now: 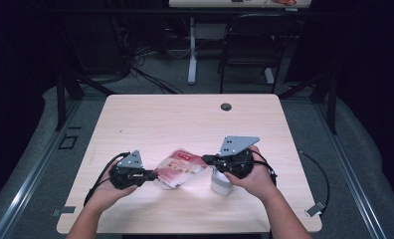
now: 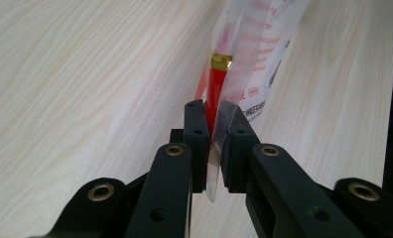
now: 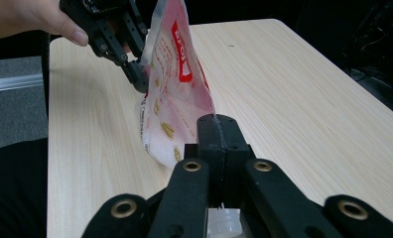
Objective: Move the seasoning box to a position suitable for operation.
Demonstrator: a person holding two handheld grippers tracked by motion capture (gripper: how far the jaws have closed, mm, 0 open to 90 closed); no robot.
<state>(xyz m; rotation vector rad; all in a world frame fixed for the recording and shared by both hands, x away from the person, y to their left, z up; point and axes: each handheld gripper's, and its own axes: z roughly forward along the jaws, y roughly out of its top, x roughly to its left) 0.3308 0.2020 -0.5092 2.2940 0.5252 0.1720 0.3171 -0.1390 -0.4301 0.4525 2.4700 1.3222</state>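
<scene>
Pale wood table point(image 1: 150, 117) in a dark room. Near me, my left gripper point(image 1: 144, 175) and right gripper point(image 1: 208, 160) each pinch an edge of the red-and-white pouch point(image 1: 179, 168) between them. White container point(image 1: 221, 183) sits under my right hand; chair point(image 1: 252, 37) way back.

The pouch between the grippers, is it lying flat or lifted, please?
Lifted: the pouch hangs edge-up between both hand-held grippers, its bottom near the table.
</scene>
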